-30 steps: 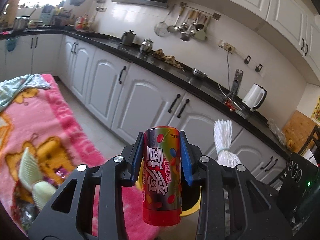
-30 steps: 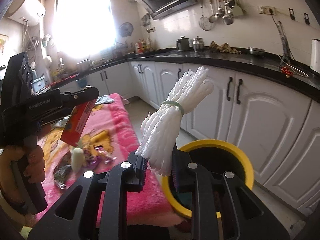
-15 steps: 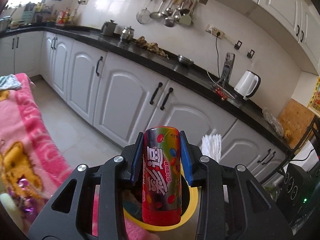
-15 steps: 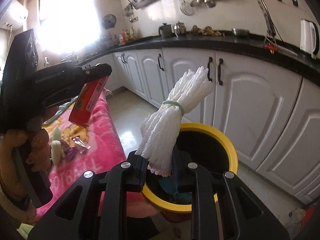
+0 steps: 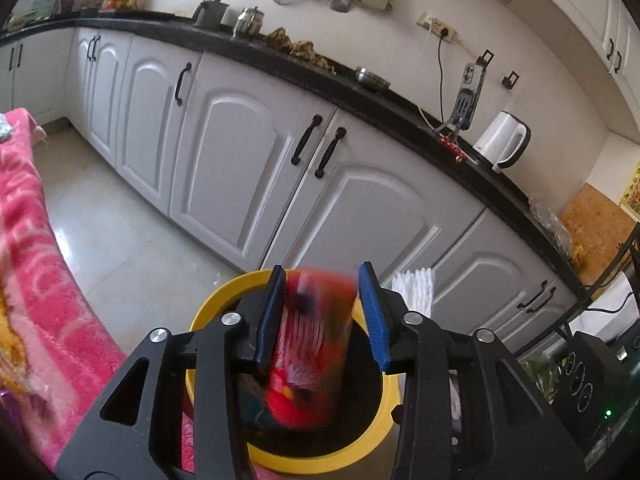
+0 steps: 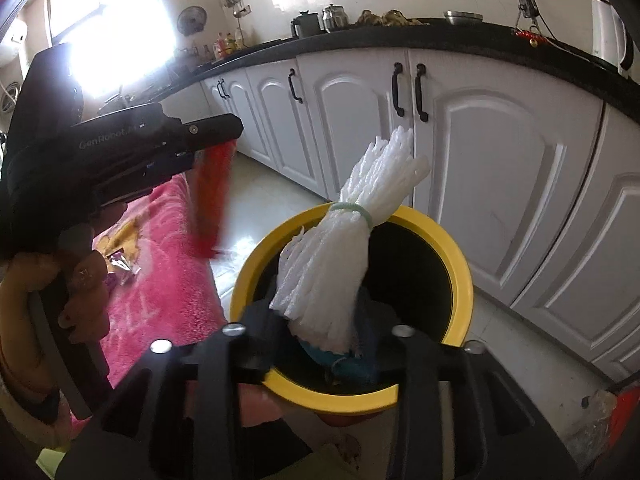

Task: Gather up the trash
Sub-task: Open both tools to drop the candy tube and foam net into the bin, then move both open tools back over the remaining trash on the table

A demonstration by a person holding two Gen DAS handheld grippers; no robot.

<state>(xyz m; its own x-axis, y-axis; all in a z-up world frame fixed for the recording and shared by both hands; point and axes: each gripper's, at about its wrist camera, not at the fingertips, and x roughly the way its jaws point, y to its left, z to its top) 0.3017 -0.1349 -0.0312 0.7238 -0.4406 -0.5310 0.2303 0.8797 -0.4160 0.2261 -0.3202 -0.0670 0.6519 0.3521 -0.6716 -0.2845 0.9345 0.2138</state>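
My left gripper (image 5: 322, 316) is open over the yellow-rimmed trash bin (image 5: 218, 300). The red candy can (image 5: 310, 348) is blurred between the blue pads, loose and dropping toward the bin. In the right wrist view the can (image 6: 212, 196) hangs blurred below the left gripper (image 6: 216, 136), left of the bin (image 6: 460, 268). My right gripper (image 6: 320, 336) is shut on a white foam-net bundle (image 6: 352, 248) tied with a green band, held over the bin mouth. The bundle's tip shows in the left wrist view (image 5: 414, 292).
A table with a pink blanket (image 6: 160, 280) stands left of the bin, with candy wrappers (image 6: 120, 264) on it. White kitchen cabinets (image 5: 240, 168) under a black counter run behind the bin. Some trash (image 6: 340, 360) lies inside the bin.
Both grippers have moved over the bin. My left gripper has opened and the red can has started to fall. The right gripper still holds the foam bundle.
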